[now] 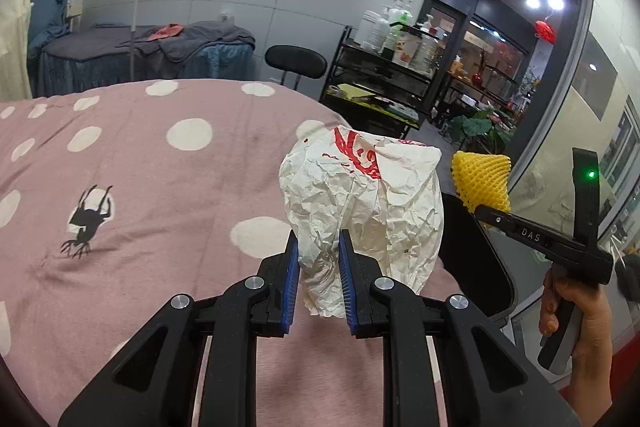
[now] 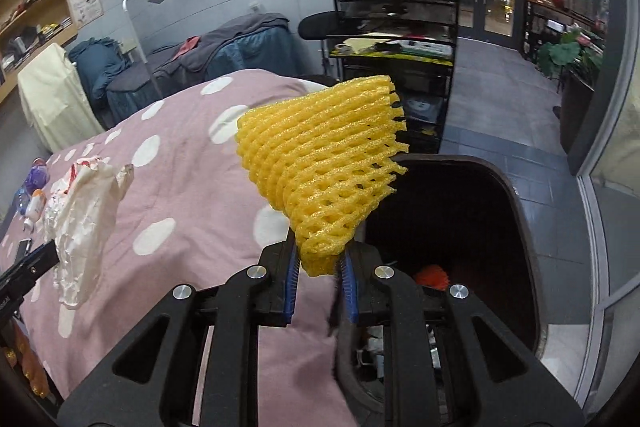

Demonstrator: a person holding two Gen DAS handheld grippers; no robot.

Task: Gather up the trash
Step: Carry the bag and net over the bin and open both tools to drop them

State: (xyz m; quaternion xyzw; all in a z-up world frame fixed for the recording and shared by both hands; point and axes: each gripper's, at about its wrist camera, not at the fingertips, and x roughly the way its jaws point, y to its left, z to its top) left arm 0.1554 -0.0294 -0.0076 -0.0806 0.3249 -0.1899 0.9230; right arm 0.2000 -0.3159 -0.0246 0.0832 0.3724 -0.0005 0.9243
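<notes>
My left gripper (image 1: 319,243) is shut on a crumpled white paper bag with red print (image 1: 368,203) and holds it above the pink dotted bed cover (image 1: 160,163). The bag also shows in the right wrist view (image 2: 84,223). My right gripper (image 2: 320,251) is shut on a yellow foam fruit net (image 2: 324,163), held over the edge of a dark trash bin (image 2: 460,219). The net (image 1: 482,179) and the right gripper show at the right in the left wrist view, next to the bin (image 1: 476,259). An orange item (image 2: 430,277) lies inside the bin.
Small bottles (image 2: 34,191) lie on the bed at the left. A black cart with bottles (image 2: 396,11) and a black stool (image 1: 296,61) stand beyond the bed. A second bed with grey blankets (image 1: 152,47) is at the back. Glass doors are at the right.
</notes>
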